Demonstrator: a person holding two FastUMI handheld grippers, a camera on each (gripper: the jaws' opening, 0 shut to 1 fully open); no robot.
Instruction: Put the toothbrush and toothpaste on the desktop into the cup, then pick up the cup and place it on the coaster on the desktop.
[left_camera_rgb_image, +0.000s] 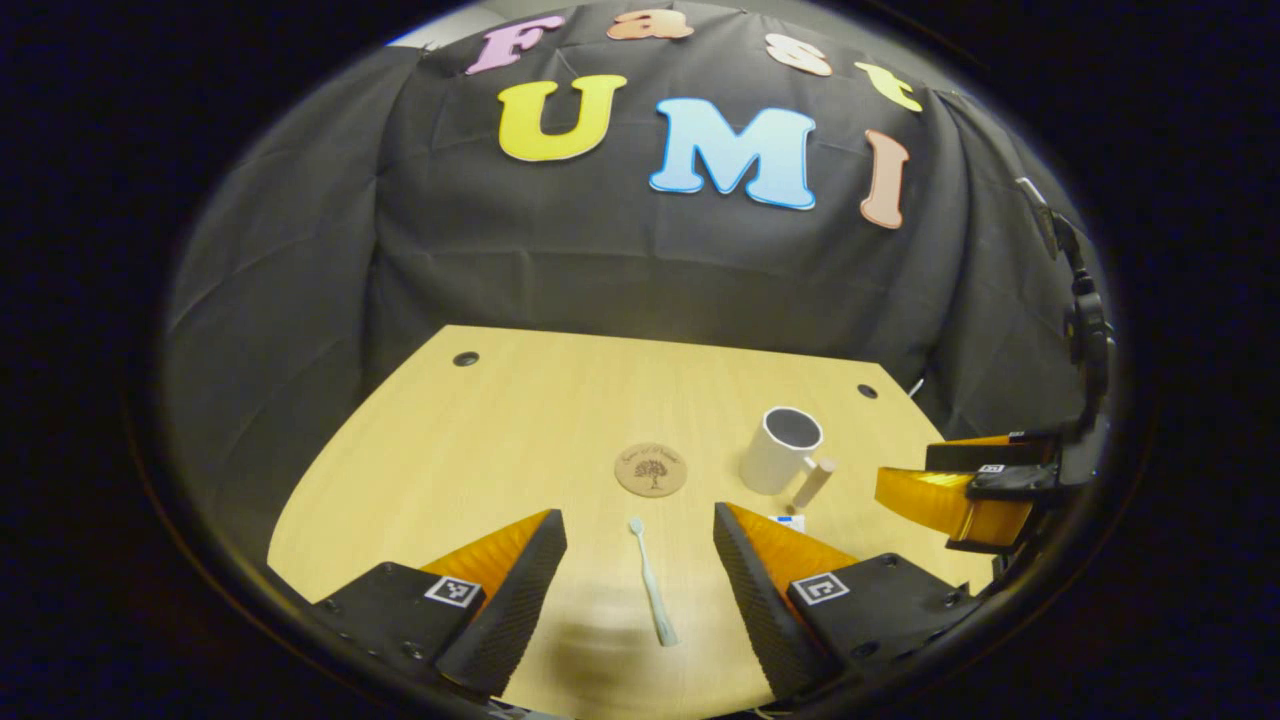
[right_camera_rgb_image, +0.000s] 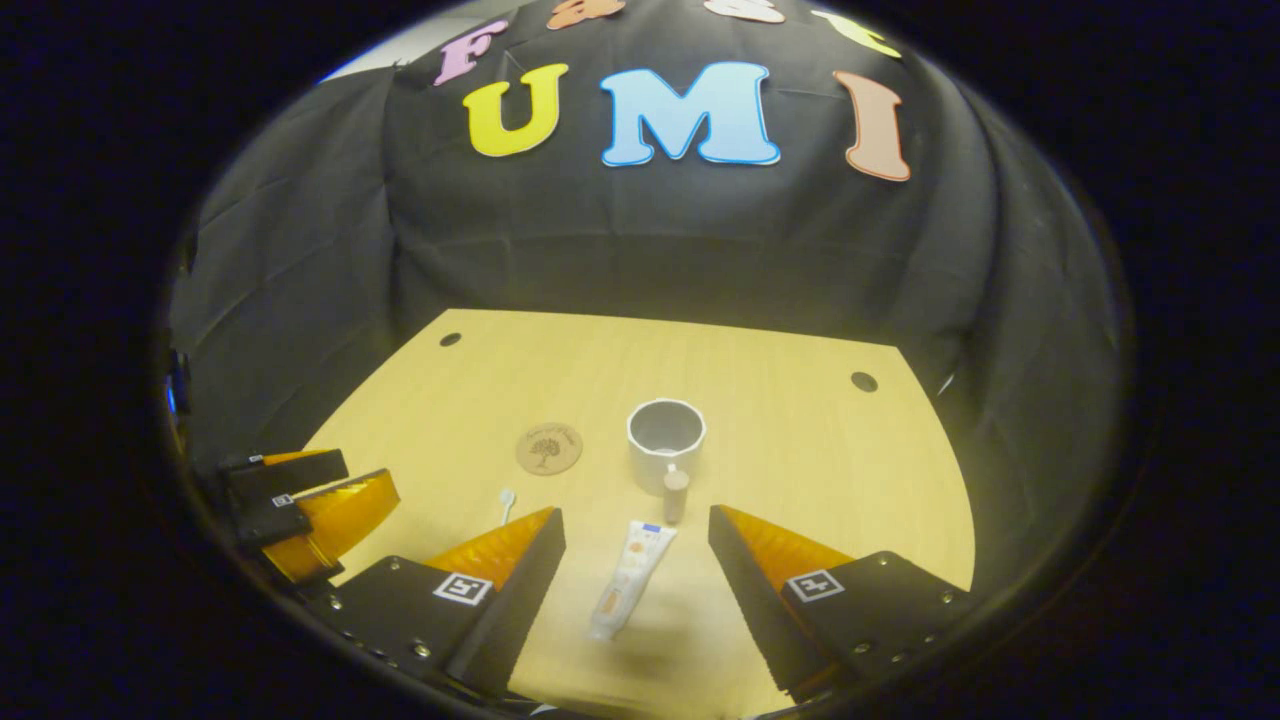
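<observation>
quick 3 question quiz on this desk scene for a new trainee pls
1. True or false: the toothbrush already stands in the cup.
2. Which item lies between the right gripper's fingers: A toothpaste, B coaster, C cup?
3. Fill in: the left gripper is ____.

Key: 1 false, it lies flat on the desktop. 2 A. 3 open, not gripping anything.

A: What stands in the booth?
B: A pale wooden desktop with a curved edge, two round dark cable holes near its far corners.
A: And behind?
B: Creased black cloth wall, softly lit.
</observation>
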